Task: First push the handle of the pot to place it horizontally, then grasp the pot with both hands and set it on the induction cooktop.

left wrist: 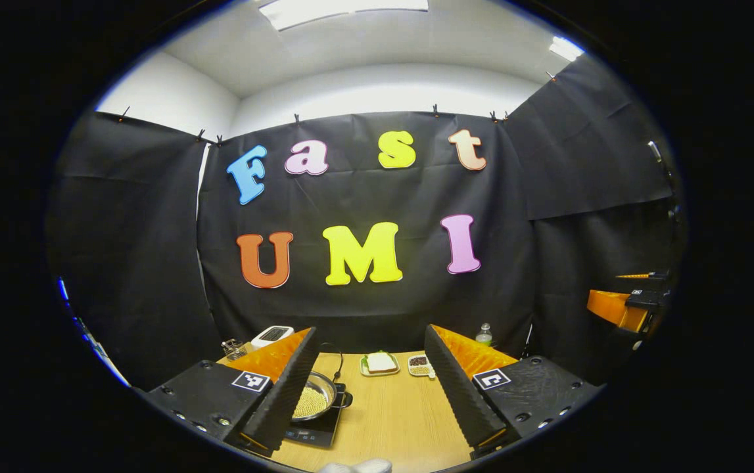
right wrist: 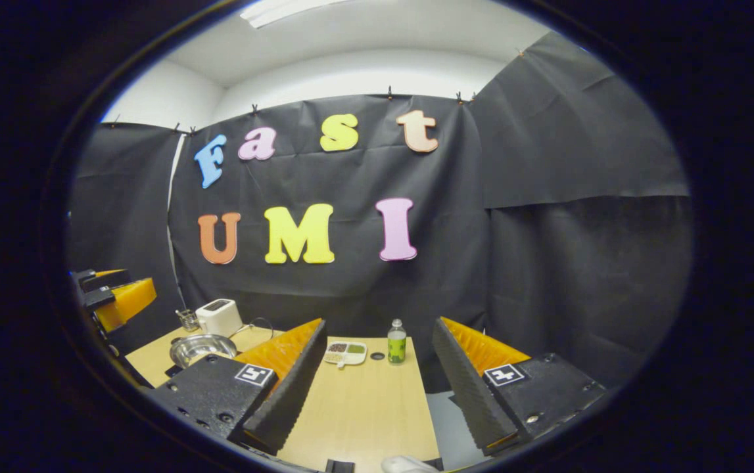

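Each gripper, the left gripper (left wrist: 373,384) and the right gripper (right wrist: 377,381), has two ribbed, wedge-shaped fingers on dark textured blocks. Every block carries small round screws and a square black-and-white marker just beside its finger.

Pot (left wrist: 314,397) shiny metal; table (left wrist: 390,420) matt wood grain.

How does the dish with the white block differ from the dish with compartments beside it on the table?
The dish with the white block carries one pale slab on a greenish tray, while the divided dish holds several small dark and light portions. The first looks wider, the divided dish narrower. The first stands nearer the pot. Both rest flat on the wooden table, near its far edge.
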Tool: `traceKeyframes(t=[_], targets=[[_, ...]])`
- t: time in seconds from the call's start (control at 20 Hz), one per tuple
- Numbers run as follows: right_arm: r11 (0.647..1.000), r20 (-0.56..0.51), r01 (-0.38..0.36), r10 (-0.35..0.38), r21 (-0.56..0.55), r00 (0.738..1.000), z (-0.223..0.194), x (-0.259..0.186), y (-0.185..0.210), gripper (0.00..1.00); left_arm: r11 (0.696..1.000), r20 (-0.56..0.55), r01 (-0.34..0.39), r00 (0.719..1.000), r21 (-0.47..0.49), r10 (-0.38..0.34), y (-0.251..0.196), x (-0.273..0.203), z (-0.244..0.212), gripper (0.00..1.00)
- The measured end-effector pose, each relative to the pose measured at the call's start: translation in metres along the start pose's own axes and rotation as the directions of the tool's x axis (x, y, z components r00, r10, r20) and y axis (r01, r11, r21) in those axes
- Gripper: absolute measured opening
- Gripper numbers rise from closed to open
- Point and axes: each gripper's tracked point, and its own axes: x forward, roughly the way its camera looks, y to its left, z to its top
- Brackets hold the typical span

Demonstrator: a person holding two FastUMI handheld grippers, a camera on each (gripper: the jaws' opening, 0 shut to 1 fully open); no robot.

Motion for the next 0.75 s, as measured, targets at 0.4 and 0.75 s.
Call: traceKeyframes(t=[0.4,0.75], targets=[[1.0,0.015,-0.007,0.007,0.009,1.0,0.0068,-0.0002,0.0043,0.99,1.0,0.0,-0.003,1.0,0.009,0.003,0.0051,0.0014,0.0053,0.96],[1.0,0.016,-0.007,0.007,0.004,1.0,0.0067,0.0004,0.0018,0.99,1.0,0.003,-0.018,1.0,0.005,0.018,0.0109,0.0022,0.0074,0.96]])
